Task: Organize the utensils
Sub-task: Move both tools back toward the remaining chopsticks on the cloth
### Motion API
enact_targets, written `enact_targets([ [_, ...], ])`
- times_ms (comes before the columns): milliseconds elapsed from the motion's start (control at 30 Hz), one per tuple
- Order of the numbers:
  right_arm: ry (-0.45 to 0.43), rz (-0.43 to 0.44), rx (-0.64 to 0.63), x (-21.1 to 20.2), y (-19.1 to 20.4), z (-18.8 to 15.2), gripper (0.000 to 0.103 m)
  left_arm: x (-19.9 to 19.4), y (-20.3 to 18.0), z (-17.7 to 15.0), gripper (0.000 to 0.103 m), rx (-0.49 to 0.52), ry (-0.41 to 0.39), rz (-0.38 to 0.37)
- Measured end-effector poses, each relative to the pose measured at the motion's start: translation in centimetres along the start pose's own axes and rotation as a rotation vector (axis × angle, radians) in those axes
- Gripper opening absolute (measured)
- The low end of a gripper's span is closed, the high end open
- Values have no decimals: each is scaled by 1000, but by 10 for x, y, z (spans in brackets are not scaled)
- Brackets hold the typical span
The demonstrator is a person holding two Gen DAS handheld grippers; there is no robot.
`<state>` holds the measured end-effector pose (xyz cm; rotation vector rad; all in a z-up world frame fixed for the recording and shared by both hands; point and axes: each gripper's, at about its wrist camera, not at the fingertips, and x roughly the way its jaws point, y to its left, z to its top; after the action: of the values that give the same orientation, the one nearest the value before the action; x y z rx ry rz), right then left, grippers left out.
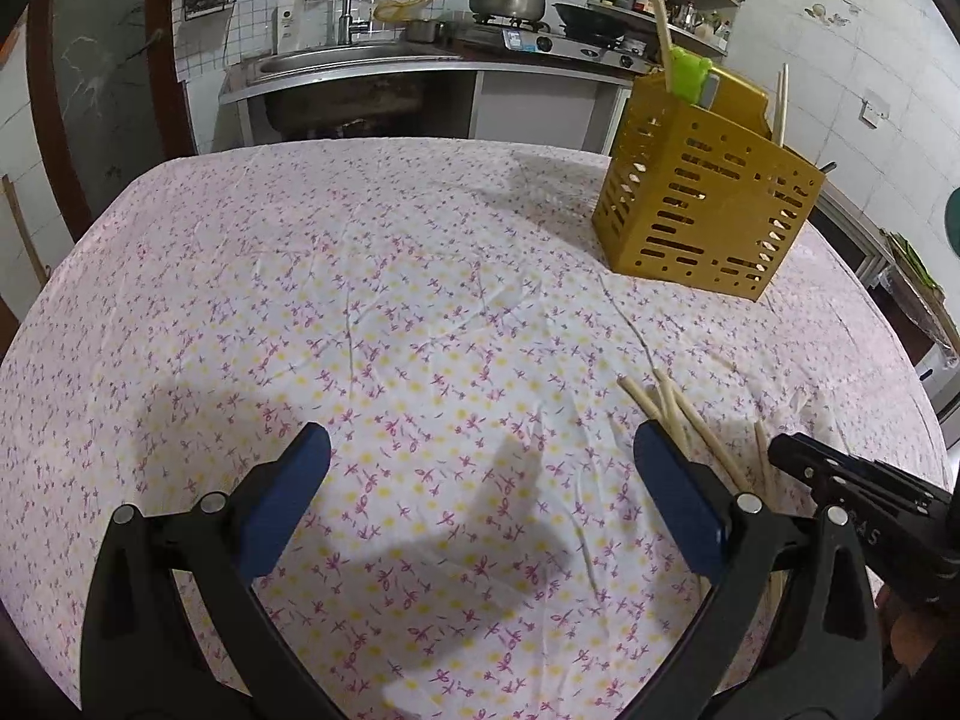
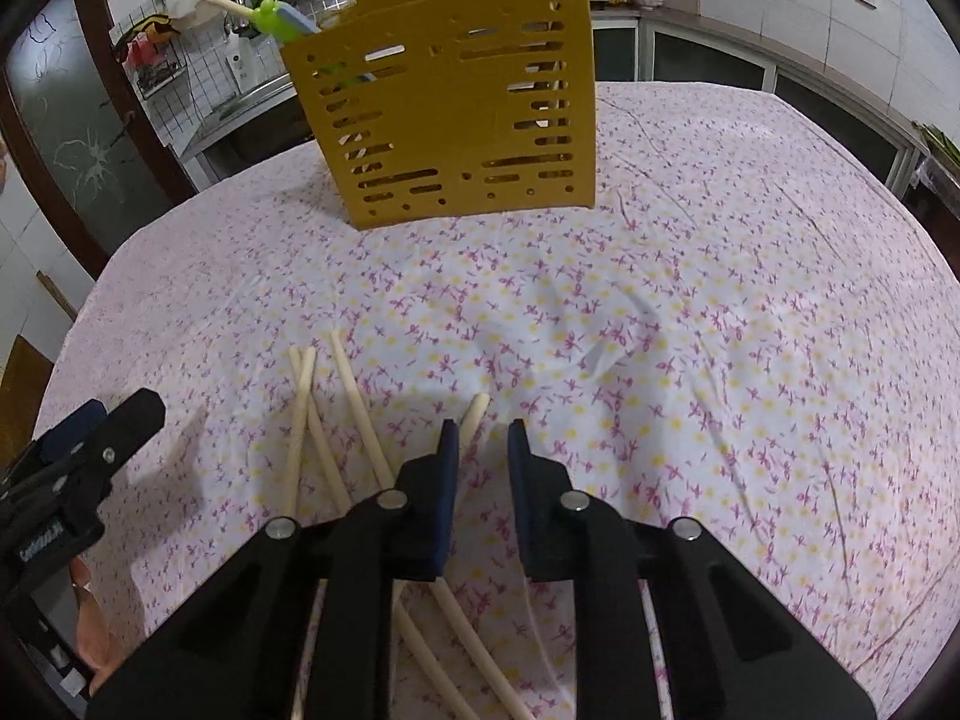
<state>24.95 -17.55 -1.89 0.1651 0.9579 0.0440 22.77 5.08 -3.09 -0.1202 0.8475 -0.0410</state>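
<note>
Partway there: a few utensils already stand in the yellow holder (image 2: 456,102) ahead of my right gripper (image 2: 483,438). Its jaws are narrowed, gripping nothing; loose chopsticks (image 2: 360,408) lie beside and under it. Left gripper (image 1: 480,456) gapes empty.

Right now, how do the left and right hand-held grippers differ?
The left hand-held gripper stands wide open over bare cloth; the right hand-held gripper is nearly closed, with a small gap left.
Nothing lies between the left's pads; the right sits over the loose chopsticks, one tip showing in its gap.
Both have blue pads and angle down at the table.
</note>
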Motion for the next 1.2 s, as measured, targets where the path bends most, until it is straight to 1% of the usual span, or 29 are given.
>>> enact_targets([
  [67,-9,3,6,-2,0,-4,18,0,4,0,98,-6,-1,4],
  [267,-9,56,57,-2,-5,-6,18,-7,15,1,98,-32,-24,-14],
  [400,-1,36,27,-2,8,-5,19,-7,20,-1,98,-36,-28,-26],
  [500,43,24,17,7,19,-6,20,-2,26,-2,98,-45,-8,-38],
  [567,19,-21,-10,9,26,-6,20,1,29,-3,98,-43,-5,-34],
  [700,-5,-43,-10,10,32,-9,19,8,35,-3,98,-50,8,-37],
  [733,-8,-39,-8,10,30,-9,17,8,37,-3,98,-52,9,-39],
  [767,-12,-34,-10,10,30,-9,13,9,38,-2,98,-50,12,-41],
  [833,-11,-19,-7,10,24,-9,6,11,37,-4,98,-44,19,-39],
  [1067,-9,34,23,3,-14,5,6,11,23,-10,98,-29,50,-84],
  [1200,-11,28,11,3,-37,12,6,11,5,-11,98,-20,76,-108],
])
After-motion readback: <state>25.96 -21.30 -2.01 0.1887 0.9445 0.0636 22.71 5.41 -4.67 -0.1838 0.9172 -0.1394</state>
